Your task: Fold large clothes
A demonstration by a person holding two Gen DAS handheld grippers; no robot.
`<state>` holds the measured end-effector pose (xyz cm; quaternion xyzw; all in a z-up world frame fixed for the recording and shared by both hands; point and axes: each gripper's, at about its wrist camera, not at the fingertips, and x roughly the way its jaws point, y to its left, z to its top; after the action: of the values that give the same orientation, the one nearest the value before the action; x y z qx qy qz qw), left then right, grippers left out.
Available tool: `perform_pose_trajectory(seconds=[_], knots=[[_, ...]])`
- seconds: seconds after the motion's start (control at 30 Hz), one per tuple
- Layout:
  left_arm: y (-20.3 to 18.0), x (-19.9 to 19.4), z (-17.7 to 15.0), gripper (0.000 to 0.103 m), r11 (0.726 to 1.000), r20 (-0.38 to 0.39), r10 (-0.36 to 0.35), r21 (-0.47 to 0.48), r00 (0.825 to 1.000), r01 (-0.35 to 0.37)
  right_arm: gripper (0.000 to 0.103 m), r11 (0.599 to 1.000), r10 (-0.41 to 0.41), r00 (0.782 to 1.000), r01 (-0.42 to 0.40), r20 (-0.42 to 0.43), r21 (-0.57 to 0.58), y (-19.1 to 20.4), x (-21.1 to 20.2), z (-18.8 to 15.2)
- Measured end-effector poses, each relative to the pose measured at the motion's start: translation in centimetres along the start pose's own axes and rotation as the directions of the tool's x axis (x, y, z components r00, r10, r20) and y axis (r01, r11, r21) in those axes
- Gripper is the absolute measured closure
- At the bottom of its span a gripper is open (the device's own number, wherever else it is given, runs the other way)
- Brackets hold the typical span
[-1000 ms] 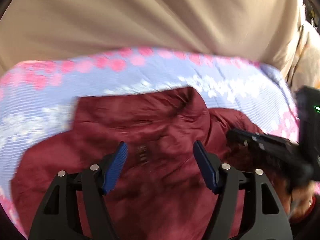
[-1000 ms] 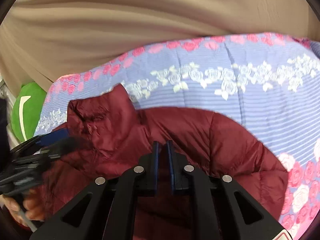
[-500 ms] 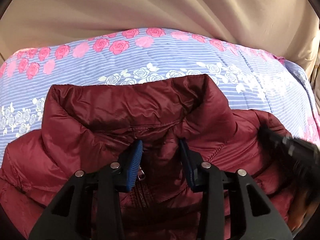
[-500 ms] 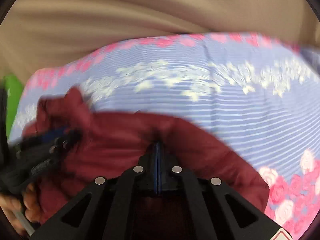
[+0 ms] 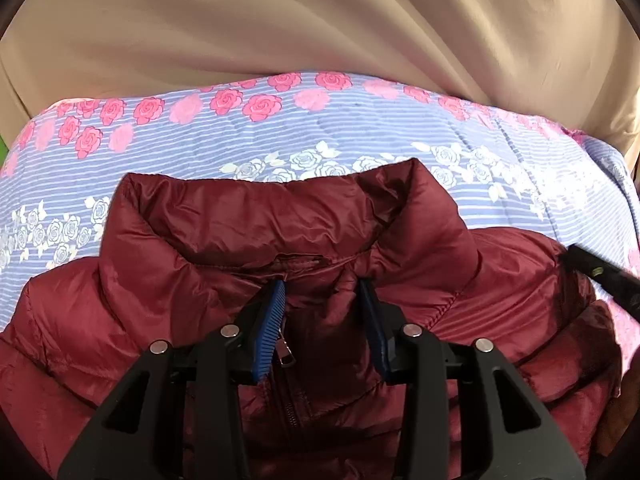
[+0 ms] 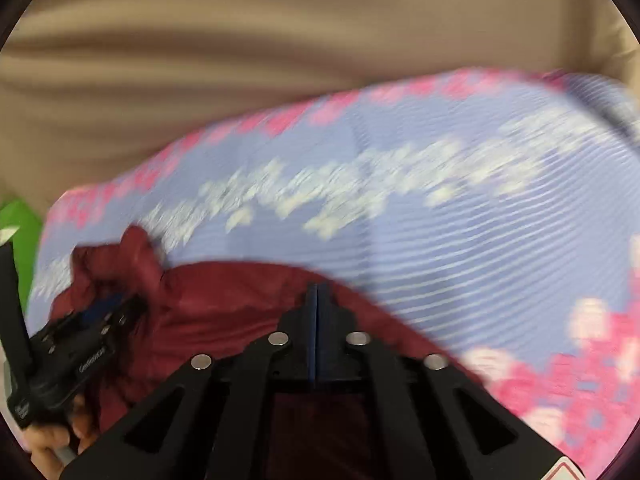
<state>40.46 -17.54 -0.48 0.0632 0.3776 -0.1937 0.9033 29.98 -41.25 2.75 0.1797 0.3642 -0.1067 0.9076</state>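
A dark red puffer jacket (image 5: 200, 304) lies front up on the flowered blue bedspread (image 5: 360, 136), its stand-up collar (image 5: 280, 216) toward the far side. My left gripper (image 5: 322, 292) is open, its blue pads either side of the fabric just below the collar, above the zipper pull (image 5: 286, 354). In the blurred right wrist view the jacket (image 6: 224, 304) fills the lower left. My right gripper (image 6: 317, 294) is shut over the jacket's shoulder edge; fabric between the pads cannot be made out. The left gripper (image 6: 100, 316) shows there at the collar. The right gripper's tip (image 5: 600, 276) enters the left view.
A tan curtain (image 5: 320, 20) hangs behind the bed's far edge. A green object (image 6: 16, 232) sits off the bed's left end. Bedspread stretches beyond the jacket to the far side and right (image 6: 480, 220).
My left gripper moved in to the collar base and its jaws narrowed. My right gripper closed fully and swung right along the jacket's shoulder, still moving.
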Motion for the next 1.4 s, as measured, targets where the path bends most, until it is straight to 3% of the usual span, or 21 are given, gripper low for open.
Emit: perform_pose_trajectory(seconds=[0.13, 0.17, 0.23, 0.33, 0.43, 0.53, 0.77, 0.93, 1.1, 1.13, 1.2, 1.23, 1.27, 1.3, 1.33, 1.4], knots=[[1.7, -6.3, 0.0, 0.063, 1.0, 0.102, -0.01, 0.03, 0.995, 0.007, 0.09, 0.998, 0.042, 0.999, -0.042, 0.0, -0.052, 0.0, -6.3, -1.9], [2.1, -8.2, -0.3, 0.059, 0.998, 0.124, 0.006, 0.054, 0.992, -0.013, 0.087, 0.993, 0.036, 0.999, -0.036, -0.001, -0.109, 0.2, -8.7, -3.5], [3.5, -12.9, -1.7, 0.039, 0.995, 0.158, 0.031, 0.088, 0.987, -0.045, 0.078, 0.985, 0.031, 0.999, -0.034, -0.016, -0.17, 0.1, -12.1, -6.4], [5.8, -18.3, -5.0, 0.031, 0.992, 0.155, 0.039, 0.109, 0.987, -0.057, 0.069, 0.977, 0.024, 0.998, -0.034, -0.05, -0.21, -1.3, -17.0, -11.5], [9.2, -23.3, -10.8, 0.023, 0.994, 0.081, 0.05, 0.089, 0.995, -0.057, 0.055, 0.979, 0.012, 0.997, -0.028, -0.077, -0.204, -3.7, -20.7, -16.3], [12.4, -27.0, -17.1, 0.02, 0.999, -0.014, 0.032, 0.019, 0.999, -0.031, 0.05, 0.983, -0.012, 0.995, -0.006, -0.095, -0.186, -6.8, -25.3, -21.0], [17.2, -32.3, -30.3, 0.02, 0.985, -0.22, -0.007, -0.17, 0.975, -0.032, 0.042, 0.99, 0.037, 0.978, -0.064, -0.205, -0.125, -11.2, -32.8, -29.7], [17.8, -34.7, -35.1, 0.019, 0.973, -0.245, -0.014, -0.225, 0.969, -0.043, 0.037, 0.985, 0.126, 0.956, -0.153, -0.263, -0.082, -12.1, -35.4, -33.4], [18.2, -34.4, -38.6, 0.017, 0.945, -0.275, -0.134, -0.324, 0.952, 0.039, 0.037, 0.979, 0.188, 0.93, -0.203, -0.315, -0.013, -12.3, -35.0, -36.5], [18.1, -34.8, -39.0, 0.017, 0.947, -0.25, -0.125, -0.319, 0.96, 0.041, 0.037, 0.976, 0.206, 0.924, -0.217, -0.321, 0.003, -12.2, -34.8, -36.9], [17.5, -35.1, -39.2, 0.026, 0.948, -0.239, -0.146, -0.31, 0.96, 0.068, 0.038, 0.97, 0.237, 0.917, -0.243, -0.32, 0.021, -11.7, -34.5, -37.6], [17.4, -35.4, -39.3, 0.045, 0.946, -0.228, -0.159, -0.313, 0.961, 0.082, 0.047, 0.969, 0.241, 0.919, -0.246, -0.312, 0.024, -11.5, -34.5, -37.7], [17.2, -35.4, -39.2, 0.057, 0.942, -0.225, -0.19, -0.316, 0.956, 0.113, 0.067, 0.969, 0.243, 0.921, -0.247, -0.304, 0.025, -11.3, -34.4, -37.8], [17.1, -35.4, -39.2, 0.082, 0.936, -0.227, -0.222, -0.323, 0.948, 0.142, 0.08, 0.968, 0.248, 0.922, -0.251, -0.297, 0.029, -11.1, -34.4, -37.9], [17.0, -35.7, -39.2, 0.094, 0.93, -0.217, -0.239, -0.333, 0.946, 0.159, 0.095, 0.964, 0.265, 0.923, -0.262, -0.281, 0.048, -11.1, -34.5, -37.7], [17.0, -37.0, -38.8, 0.098, 0.925, -0.167, -0.249, -0.332, 0.954, 0.183, 0.098, 0.956, 0.295, 0.929, -0.288, -0.224, 0.065, -11.1, -35.4, -37.3]])
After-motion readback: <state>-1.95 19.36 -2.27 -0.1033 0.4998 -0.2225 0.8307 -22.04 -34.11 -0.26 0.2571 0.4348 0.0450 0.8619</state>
